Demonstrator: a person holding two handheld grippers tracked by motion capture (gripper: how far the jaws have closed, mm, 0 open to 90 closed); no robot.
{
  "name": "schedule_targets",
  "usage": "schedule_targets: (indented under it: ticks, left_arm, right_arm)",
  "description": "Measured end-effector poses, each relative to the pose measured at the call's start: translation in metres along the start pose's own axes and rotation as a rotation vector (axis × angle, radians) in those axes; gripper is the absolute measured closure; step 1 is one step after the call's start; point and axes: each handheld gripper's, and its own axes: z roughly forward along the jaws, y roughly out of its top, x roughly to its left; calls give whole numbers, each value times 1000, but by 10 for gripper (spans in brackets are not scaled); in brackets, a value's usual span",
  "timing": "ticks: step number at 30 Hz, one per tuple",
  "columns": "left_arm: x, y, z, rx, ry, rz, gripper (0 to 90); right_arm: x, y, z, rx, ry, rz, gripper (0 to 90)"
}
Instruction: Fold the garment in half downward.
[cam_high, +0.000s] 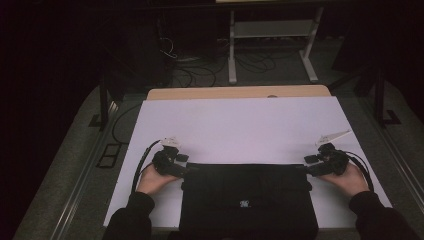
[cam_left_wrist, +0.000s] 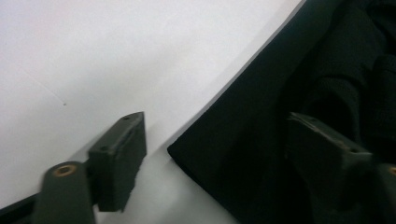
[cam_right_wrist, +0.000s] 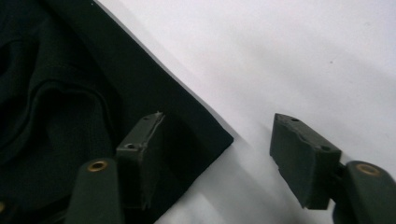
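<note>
A black folded garment (cam_high: 247, 197) lies flat at the near edge of the white table cover (cam_high: 240, 125), with a small white label on its front. My left gripper (cam_high: 186, 167) is at the garment's far left corner, and my right gripper (cam_high: 306, 167) is at its far right corner. In the left gripper view, the left gripper (cam_left_wrist: 215, 121) is open and straddles the corner, one jaw over the black cloth (cam_left_wrist: 280, 70), the other over the white cover (cam_left_wrist: 93, 56). The right gripper (cam_right_wrist: 218, 120) is open the same way around its corner of the cloth (cam_right_wrist: 70, 70).
A strip of wooden tabletop (cam_high: 235, 92) shows beyond the white cover. Behind the table stand a white metal frame (cam_high: 272, 30) and loose cables (cam_high: 200, 70) on the dark floor. Black stands flank the table on both sides.
</note>
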Motion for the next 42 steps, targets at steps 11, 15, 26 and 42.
schedule_targets:
  ticks: [11, 15, 26, 42]
  left_arm:
    - [-1, 1, -1, 15, 31, 32, 527]
    - [-3, 1, 0, 22, 37, 42, 618]
    - [-10, 9, -3, 72, 73, 92, 857]
    - [-22, 17, -9, 85, 226, 159, 866]
  right_arm:
    - [7, 1, 2, 7, -4, -30, 577]
    - [9, 1, 2, 14, -6, -33, 689]
    - [12, 2, 0, 21, 23, -33, 850]
    - [17, 5, -5, -14, -65, -26, 862]
